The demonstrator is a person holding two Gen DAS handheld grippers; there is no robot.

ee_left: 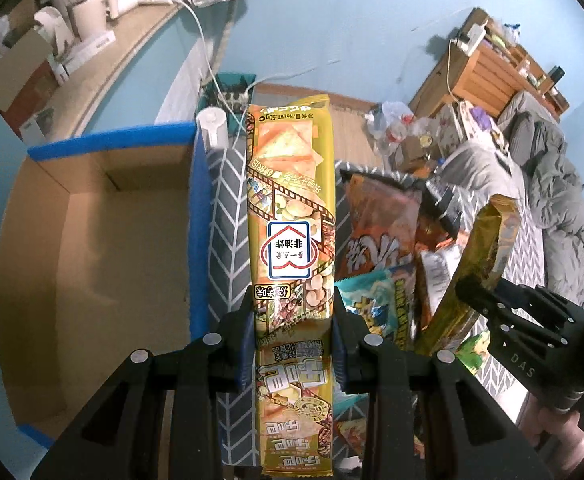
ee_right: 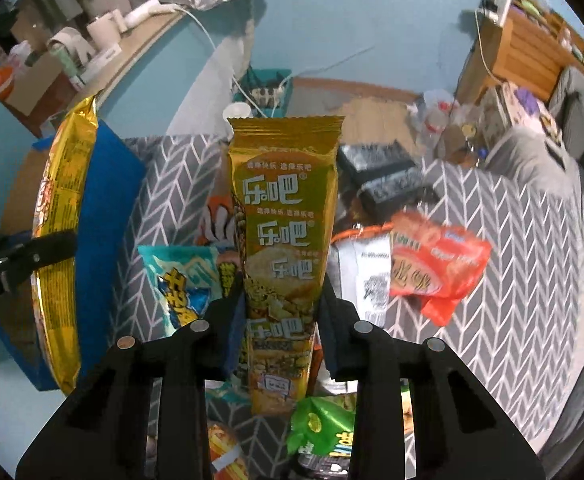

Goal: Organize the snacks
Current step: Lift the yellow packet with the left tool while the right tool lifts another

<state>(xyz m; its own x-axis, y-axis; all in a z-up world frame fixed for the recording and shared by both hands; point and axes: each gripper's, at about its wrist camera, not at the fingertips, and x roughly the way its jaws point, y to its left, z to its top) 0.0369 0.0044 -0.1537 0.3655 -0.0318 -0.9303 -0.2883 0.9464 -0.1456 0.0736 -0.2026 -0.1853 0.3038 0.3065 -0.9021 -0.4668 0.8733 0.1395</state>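
Note:
My left gripper (ee_left: pixel 294 320) is shut on a long gold snack pack (ee_left: pixel 292 208), which stands up between its fingers above the grey patterned mat. To its left is a cardboard box with a blue rim (ee_left: pixel 112 144); its inside looks bare. My right gripper (ee_right: pixel 282 312) is shut on a second gold snack pack (ee_right: pixel 286 216), lifted above the pile. In the left wrist view that second pack (ee_left: pixel 480 264) and the right gripper show at the right. In the right wrist view the left-held pack (ee_right: pixel 58 240) shows at the left edge, in front of the box (ee_right: pixel 104 184).
Loose snack bags lie on the grey chevron mat (ee_right: pixel 512 240): a teal bag (ee_right: pixel 180 280), an orange-red bag (ee_right: pixel 436 264), a green one (ee_right: pixel 324 428) and an orange bag (ee_left: pixel 376 216). A bed with grey bedding (ee_left: pixel 540 168) lies right; wooden shelves stand behind.

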